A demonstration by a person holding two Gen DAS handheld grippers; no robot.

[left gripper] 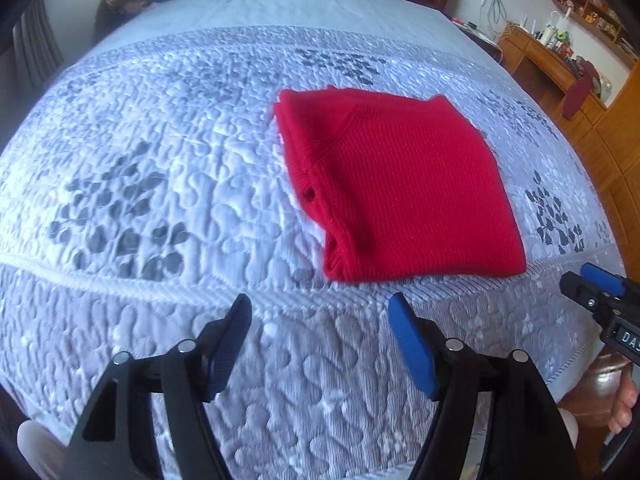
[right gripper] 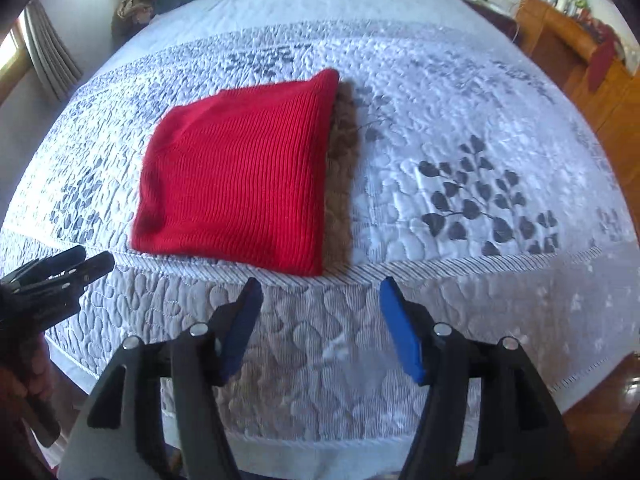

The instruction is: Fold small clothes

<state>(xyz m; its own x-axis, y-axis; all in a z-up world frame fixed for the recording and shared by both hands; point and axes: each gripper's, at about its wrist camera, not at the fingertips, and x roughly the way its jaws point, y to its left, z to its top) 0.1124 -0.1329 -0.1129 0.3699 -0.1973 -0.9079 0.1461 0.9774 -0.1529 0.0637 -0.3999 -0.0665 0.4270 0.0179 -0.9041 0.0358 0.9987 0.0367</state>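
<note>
Ribbed knit red garment (left gripper: 404, 196), quilted stitched bedspread (left gripper: 160, 160), glossy wooden desk (left gripper: 548, 64)

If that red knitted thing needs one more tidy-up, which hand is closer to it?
Probably right. The red knit lies folded on the quilt; its near corner sits just ahead of the open right gripper. The open left gripper faces mostly bare quilt.

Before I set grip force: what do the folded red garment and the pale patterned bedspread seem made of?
Folded red garment: ribbed knit, likely wool or acrylic, matte; a brown furry trim shows on one edge. Pale patterned bedspread: quilted fabric, stitched puffy shapes, slight sheen.
</note>
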